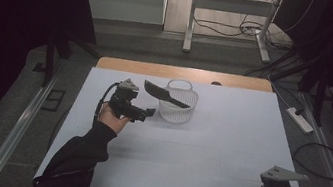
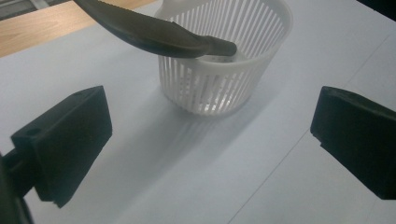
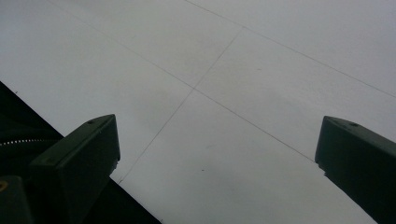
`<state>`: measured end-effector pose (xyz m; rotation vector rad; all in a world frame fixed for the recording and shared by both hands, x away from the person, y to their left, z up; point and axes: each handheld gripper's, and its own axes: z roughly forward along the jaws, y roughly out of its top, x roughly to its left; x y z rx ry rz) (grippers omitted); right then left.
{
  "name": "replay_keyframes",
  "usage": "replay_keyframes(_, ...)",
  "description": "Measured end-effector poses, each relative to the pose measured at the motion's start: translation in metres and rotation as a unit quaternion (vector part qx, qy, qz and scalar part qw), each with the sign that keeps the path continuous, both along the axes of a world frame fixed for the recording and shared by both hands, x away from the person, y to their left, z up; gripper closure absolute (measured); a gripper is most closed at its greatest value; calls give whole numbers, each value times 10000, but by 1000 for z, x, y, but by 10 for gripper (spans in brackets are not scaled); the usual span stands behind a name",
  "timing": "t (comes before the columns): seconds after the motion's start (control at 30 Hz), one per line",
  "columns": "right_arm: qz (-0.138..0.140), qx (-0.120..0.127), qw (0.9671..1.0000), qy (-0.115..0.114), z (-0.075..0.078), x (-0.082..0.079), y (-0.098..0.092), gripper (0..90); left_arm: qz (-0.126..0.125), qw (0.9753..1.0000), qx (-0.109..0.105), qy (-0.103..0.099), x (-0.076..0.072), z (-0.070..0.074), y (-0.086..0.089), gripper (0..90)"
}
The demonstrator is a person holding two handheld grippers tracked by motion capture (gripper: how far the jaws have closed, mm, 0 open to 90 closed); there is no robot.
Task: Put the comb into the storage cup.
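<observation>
A white slatted plastic basket [image 1: 178, 106] stands far on the white table [image 1: 226, 148]; a black flat utensil [image 1: 164, 93] leans in it, left gripper [image 1: 147, 113] just left.

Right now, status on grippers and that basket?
Left gripper open, short of basket. Right gripper open, over bare table. Dark utensil lies across the basket rim.

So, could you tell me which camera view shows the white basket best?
The left gripper view: the white basket sits close, slats clear, a dark knife resting in it. The high view shows it small and far; the right gripper view faces bare table.
</observation>
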<state>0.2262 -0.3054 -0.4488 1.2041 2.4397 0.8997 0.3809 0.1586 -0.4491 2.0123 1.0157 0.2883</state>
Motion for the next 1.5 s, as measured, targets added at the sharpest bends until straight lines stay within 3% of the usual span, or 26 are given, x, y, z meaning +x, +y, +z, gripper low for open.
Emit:
replay_keyframes(0.57,18,-14,10000,-9,0,-1,1,6,-31,9997,-170,151,-24,-3,17,0)
replay_keyframes(0.9,25,-5,10000,-19,1,-1,0,5,-49,9999,-150,27,-39,0,21,0)
replay_keyframes(1.5,27,-2,10000,-38,1,-1,0,5,-13,9999,-148,-10,-63,0,30,0)
